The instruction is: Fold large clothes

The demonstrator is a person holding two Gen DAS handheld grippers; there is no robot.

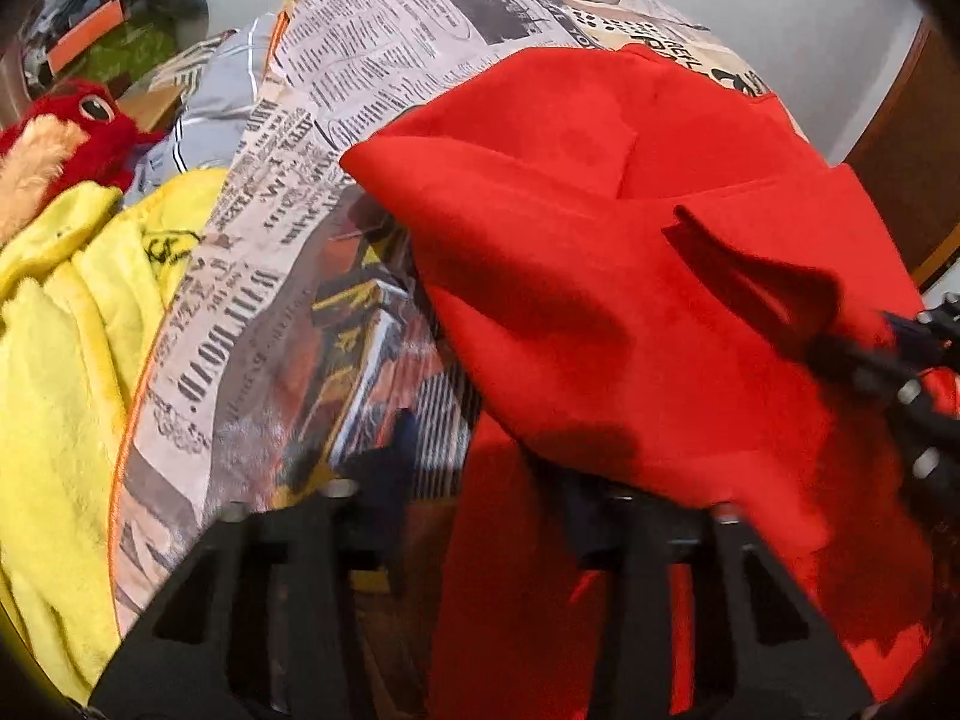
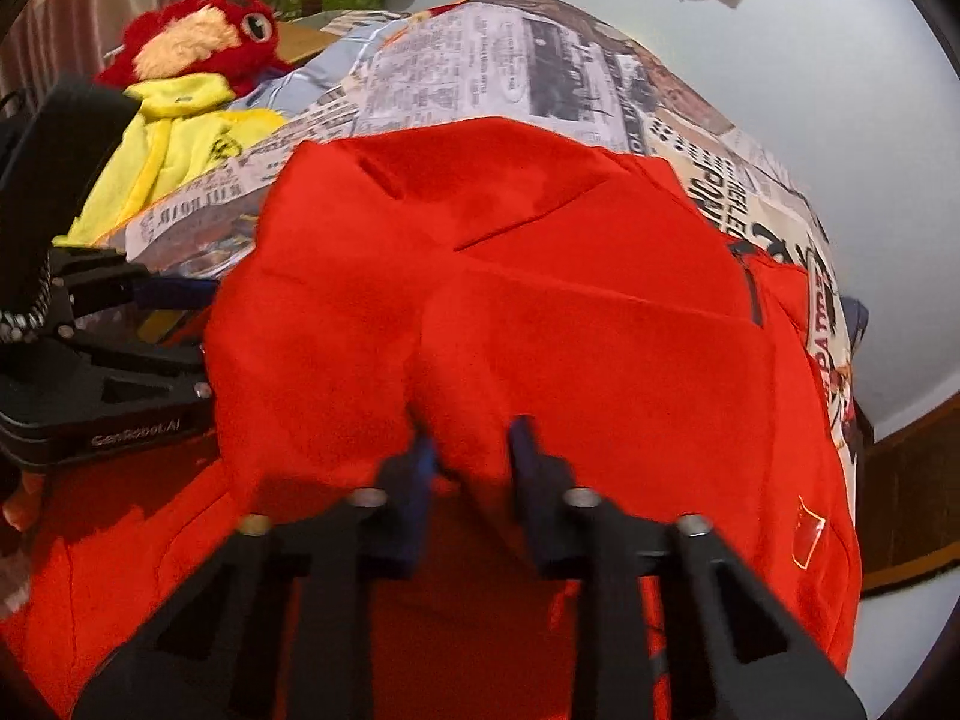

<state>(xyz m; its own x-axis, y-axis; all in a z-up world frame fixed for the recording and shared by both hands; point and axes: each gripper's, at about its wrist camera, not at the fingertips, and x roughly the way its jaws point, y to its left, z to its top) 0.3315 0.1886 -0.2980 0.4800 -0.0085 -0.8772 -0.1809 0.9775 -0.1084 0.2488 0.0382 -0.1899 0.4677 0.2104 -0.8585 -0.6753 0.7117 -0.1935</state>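
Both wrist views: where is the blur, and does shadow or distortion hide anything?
Left wrist view: right hand-held gripper smeared at the right edge, its shadow dark on the red garment; left hand-held gripper dim and soft. Right wrist view: right gripper's fingertips blurred; the newsprint cover bulges from fisheye; corners vignetted.

Right gripper (image 2: pixel 468 450) pinched nearly shut, left gripper (image 2: pixel 198 339) beside it, both angled downward
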